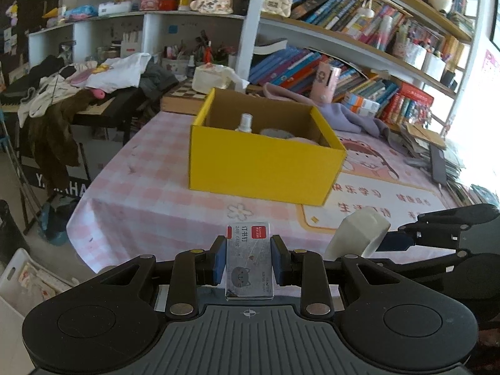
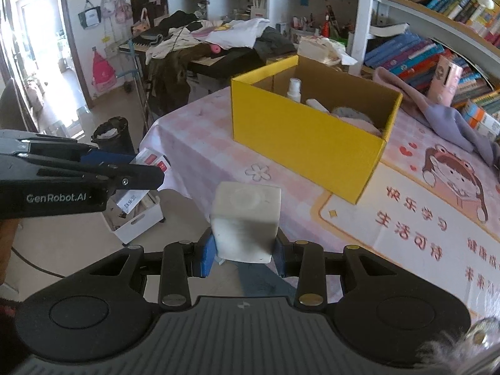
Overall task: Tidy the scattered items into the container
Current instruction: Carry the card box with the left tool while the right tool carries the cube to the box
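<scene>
My left gripper [image 1: 249,257] is shut on a small staples box [image 1: 249,262] with a red label, held above the table's near edge. It also shows in the right wrist view [image 2: 150,164] at the left. My right gripper [image 2: 243,250] is shut on a white squarish block [image 2: 245,222], also held near the table's front edge; the block shows in the left wrist view [image 1: 359,234]. The open yellow cardboard box [image 1: 262,162] [image 2: 306,137] stands ahead on the pink checked tablecloth. It holds a white spray bottle [image 1: 245,123] [image 2: 294,89] and soft grey and pink items.
A purple cloth [image 2: 437,112] lies right of the box. Bookshelves [image 1: 359,47] line the back and right. A clothes-covered keyboard stand [image 1: 78,93] is at the left. A white bin [image 2: 137,222] and a black waste bin [image 2: 112,134] stand on the floor.
</scene>
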A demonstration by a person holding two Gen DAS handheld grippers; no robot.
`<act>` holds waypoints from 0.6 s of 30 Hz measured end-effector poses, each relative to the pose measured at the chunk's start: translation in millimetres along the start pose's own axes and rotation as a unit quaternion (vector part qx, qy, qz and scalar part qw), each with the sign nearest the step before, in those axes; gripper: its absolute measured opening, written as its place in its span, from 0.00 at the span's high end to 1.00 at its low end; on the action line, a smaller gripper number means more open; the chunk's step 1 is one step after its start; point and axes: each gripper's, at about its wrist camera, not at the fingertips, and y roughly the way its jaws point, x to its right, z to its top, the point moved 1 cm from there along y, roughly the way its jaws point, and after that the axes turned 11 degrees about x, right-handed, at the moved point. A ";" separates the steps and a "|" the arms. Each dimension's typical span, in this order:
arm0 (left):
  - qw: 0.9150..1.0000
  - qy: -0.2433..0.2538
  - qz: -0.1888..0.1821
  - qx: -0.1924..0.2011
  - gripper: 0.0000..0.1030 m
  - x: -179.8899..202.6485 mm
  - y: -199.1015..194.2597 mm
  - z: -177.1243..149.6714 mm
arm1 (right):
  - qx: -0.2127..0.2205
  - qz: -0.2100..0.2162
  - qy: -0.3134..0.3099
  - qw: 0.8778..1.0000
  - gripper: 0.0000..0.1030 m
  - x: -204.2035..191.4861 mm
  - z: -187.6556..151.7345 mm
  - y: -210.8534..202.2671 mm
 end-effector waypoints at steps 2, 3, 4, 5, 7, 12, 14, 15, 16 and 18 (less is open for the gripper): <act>1.000 -0.001 0.002 0.002 0.73 -3.0 6.3 4.5 | 0.003 0.003 -0.005 1.000 0.66 1.5 4.9 6.0; 1.000 0.000 0.002 0.004 0.73 -4.1 9.3 7.5 | 0.006 0.003 -0.006 1.000 0.66 2.9 7.9 8.8; 1.000 0.000 0.002 0.007 0.73 -6.1 12.5 11.0 | 0.010 0.003 -0.007 1.000 0.66 4.6 11.1 11.6; 1.000 0.002 0.002 0.010 0.73 -7.3 15.6 14.5 | 0.014 0.003 -0.009 1.000 0.66 6.0 14.8 14.5; 1.000 0.006 0.003 0.016 0.73 -8.6 22.6 21.9 | 0.022 0.002 -0.013 1.000 0.67 9.8 22.3 20.5; 1.000 0.016 0.003 0.025 0.73 -10.1 41.2 41.0 | 0.038 0.002 -0.019 0.999 0.67 21.9 42.8 35.5; 0.999 0.020 0.004 0.032 0.73 -11.0 49.8 50.4 | 0.048 0.000 -0.021 0.999 0.67 27.6 52.8 39.8; 0.999 0.023 0.004 0.036 0.73 -11.3 53.9 55.0 | 0.054 -0.002 -0.022 0.998 0.67 31.3 58.0 42.0; 0.999 0.025 0.004 0.039 0.73 -12.2 57.4 58.9 | 0.060 -0.004 -0.023 0.998 0.67 35.2 63.5 44.6; 0.999 0.031 0.004 0.045 0.73 -12.9 66.8 69.2 | 0.070 -0.008 -0.021 0.997 0.67 41.2 72.0 48.2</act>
